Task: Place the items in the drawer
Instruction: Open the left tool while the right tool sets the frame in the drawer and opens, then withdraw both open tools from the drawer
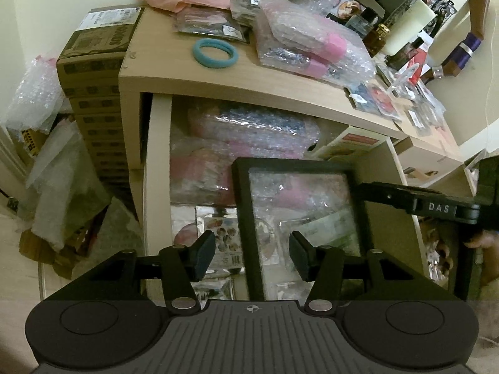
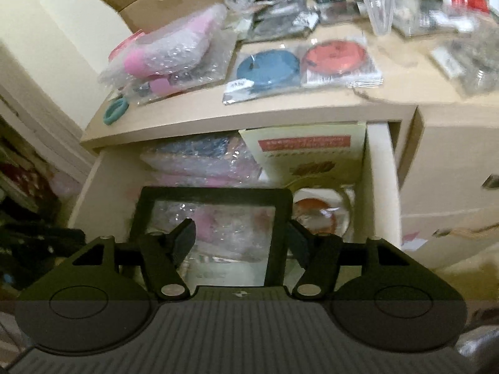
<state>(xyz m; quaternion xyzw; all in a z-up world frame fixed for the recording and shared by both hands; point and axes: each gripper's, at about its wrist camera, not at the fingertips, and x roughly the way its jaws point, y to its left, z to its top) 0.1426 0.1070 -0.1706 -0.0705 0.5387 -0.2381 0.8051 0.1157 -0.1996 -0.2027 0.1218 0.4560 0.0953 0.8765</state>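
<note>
A black picture frame lay over the bubble-wrapped parcels in the open drawer. The right hand-held gripper had its fingers apart astride the frame's right edge; the left hand-held gripper hung open and empty. The frame likely needed lowering flat before backing away.

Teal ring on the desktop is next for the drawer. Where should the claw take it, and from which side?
Grip the teal ring across its near rim, one finger inside the hole and one outside, coming straight down from above. It lies flat on the desktop, so a side approach would probably find little to pinch. The near rim is clear; bubble-wrapped packs crowd its right side.
</note>
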